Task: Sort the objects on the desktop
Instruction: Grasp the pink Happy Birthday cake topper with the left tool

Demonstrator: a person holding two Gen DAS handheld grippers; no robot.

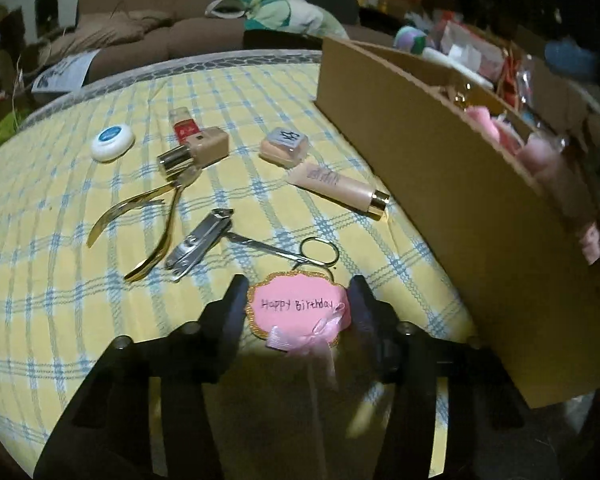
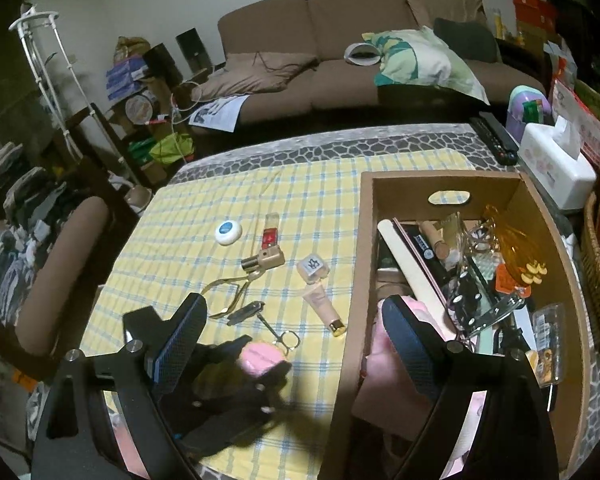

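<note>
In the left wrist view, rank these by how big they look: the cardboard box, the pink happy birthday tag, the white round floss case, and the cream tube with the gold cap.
1. Brown cardboard box
2. Pink "Happy Birthday" tag with ribbon bow, though it lies nearest the camera
3. Cream tube with gold cap
4. White round floss case with blue label

Right gripper (image 2: 296, 332) low in the foreground, jaws spread wide with nothing between them. Near fingertip over the cardboard box (image 2: 444, 178) on the right, crammed with odds and ends. Left gripper (image 2: 260, 360) below on the checked cloth (image 2: 220, 200), closed around a pink tag (image 2: 260, 354). Farther off: scissors (image 2: 282, 334), nail clipper (image 2: 246, 312), cream tube (image 2: 324, 306), white round tin (image 2: 228, 232). Brown sofa (image 2: 340, 40) behind.
</note>
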